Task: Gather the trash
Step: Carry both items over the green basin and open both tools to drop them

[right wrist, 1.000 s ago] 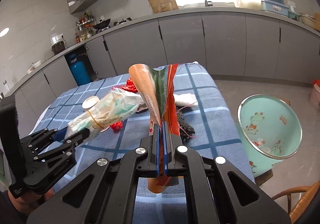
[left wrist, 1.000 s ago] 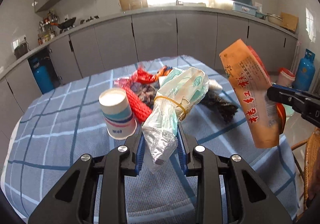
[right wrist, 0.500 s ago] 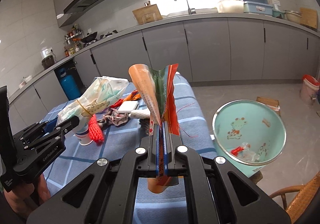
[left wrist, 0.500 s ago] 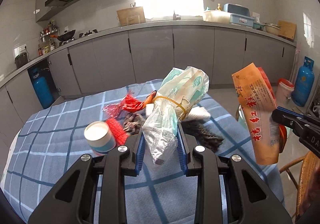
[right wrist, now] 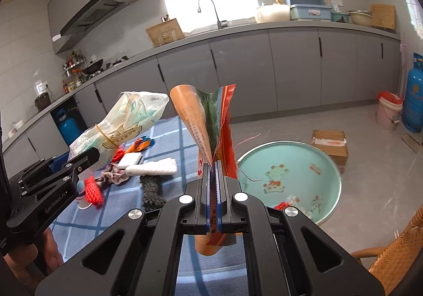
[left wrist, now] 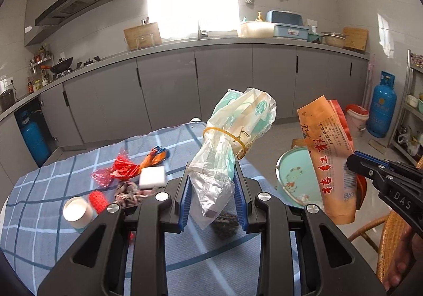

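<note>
My left gripper point(left wrist: 212, 190) is shut on a crumpled clear and green plastic bag point(left wrist: 232, 137) bound by a yellow rubber band, held above the table; the bag also shows in the right wrist view point(right wrist: 127, 121). My right gripper point(right wrist: 216, 177) is shut on an orange snack wrapper point(right wrist: 206, 121), also seen in the left wrist view point(left wrist: 330, 158). A teal basin point(right wrist: 325, 163) with some trash in it stands on the floor to the right of the table, and its rim shows in the left wrist view point(left wrist: 288, 163).
On the blue checked tablecloth point(left wrist: 47, 237) lie a paper cup point(left wrist: 76, 212), red netting point(left wrist: 97, 202), red and orange wrappers point(left wrist: 127, 166), a white sponge point(left wrist: 152, 176), a rag and a dark scrubber point(right wrist: 152, 190). A wicker chair point(right wrist: 394, 251) stands at right. A cardboard box point(right wrist: 329, 141) is on the floor.
Both grippers have risen and moved right with their trash. The table has dropped lower in view and the teal basin has come closer in the right wrist view.
</note>
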Demonstrator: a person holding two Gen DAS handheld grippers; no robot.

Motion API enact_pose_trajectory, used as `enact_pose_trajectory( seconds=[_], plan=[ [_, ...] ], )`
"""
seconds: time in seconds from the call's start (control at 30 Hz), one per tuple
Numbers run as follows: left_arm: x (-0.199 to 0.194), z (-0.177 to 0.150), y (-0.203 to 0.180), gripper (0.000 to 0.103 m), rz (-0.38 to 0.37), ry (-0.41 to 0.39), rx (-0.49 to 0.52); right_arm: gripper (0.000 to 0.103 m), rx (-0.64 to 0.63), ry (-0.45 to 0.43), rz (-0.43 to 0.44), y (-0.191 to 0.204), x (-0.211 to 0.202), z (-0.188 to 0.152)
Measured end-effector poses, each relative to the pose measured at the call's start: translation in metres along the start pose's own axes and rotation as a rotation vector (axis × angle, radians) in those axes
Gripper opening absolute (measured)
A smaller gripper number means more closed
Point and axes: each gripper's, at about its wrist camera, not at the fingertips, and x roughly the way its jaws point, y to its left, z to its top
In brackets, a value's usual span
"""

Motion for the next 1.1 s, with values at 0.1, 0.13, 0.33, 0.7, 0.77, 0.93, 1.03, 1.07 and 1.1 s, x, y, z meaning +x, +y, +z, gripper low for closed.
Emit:
enact_pose_trajectory(
  seconds=[0.1,0.13,0.33,0.7,0.77,0.93,1.03,1.07,1.1],
  plan=[
    [0.008,0.004,-0.01,0.029,-0.018,0.001,0.007,0.005,0.013,-0.006,-0.02,-0.012,0.001,0.002],
    [0.01,0.004,-0.013,0.029,-0.024,0.001,0.008,0.004,0.018,-0.008,-0.027,-0.016,0.001,0.002],
    [0.025,0.012,-0.037,0.029,-0.079,-0.001,0.011,0.004,0.046,-0.023,-0.06,-0.039,0.007,0.005],
    [0.065,0.017,-0.097,0.029,-0.146,0.011,0.074,0.005,0.106,-0.033,-0.114,-0.092,0.026,0.004],
    [0.072,0.016,-0.106,0.029,-0.154,0.017,0.082,0.005,0.114,-0.029,-0.122,-0.1,0.03,0.002],
    [0.097,0.009,-0.124,0.029,-0.175,0.058,0.095,0.005,0.131,-0.018,-0.139,-0.117,0.039,-0.002],
    [0.11,0.005,-0.131,0.03,-0.188,0.082,0.1,0.005,0.136,-0.007,-0.142,-0.125,0.046,-0.004],
    [0.114,0.004,-0.133,0.03,-0.188,0.088,0.102,0.005,0.135,-0.001,-0.146,-0.127,0.05,-0.005],
    [0.118,0.003,-0.135,0.031,-0.187,0.093,0.104,0.005,0.138,0.004,-0.147,-0.129,0.053,-0.006]
  ],
)
